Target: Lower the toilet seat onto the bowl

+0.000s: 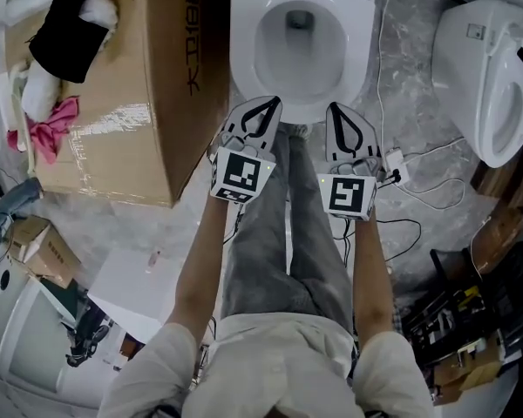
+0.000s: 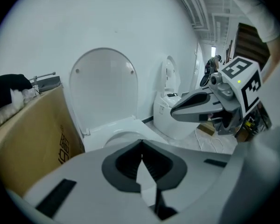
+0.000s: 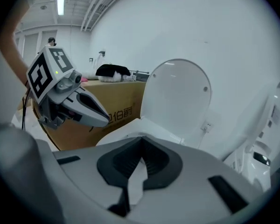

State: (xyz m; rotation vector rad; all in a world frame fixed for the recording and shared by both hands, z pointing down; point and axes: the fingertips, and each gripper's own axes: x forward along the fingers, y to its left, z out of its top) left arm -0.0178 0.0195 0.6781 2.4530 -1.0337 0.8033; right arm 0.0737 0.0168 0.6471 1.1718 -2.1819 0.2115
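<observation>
A white toilet stands ahead of me, its seat lying flat on the bowl. The lid stands upright against the wall and shows in the right gripper view too, as the lid. My left gripper hangs just before the bowl's front rim, shut with nothing between its jaws. Beside it my right gripper is also shut and empty, a little apart from the rim. Each gripper shows in the other's view: the right gripper, the left gripper. Neither touches the toilet.
A large cardboard box stands close on the toilet's left, with black, white and pink cloth on top. A second white toilet stands at the right. Cables run over the marble floor. Crates sit at the lower right.
</observation>
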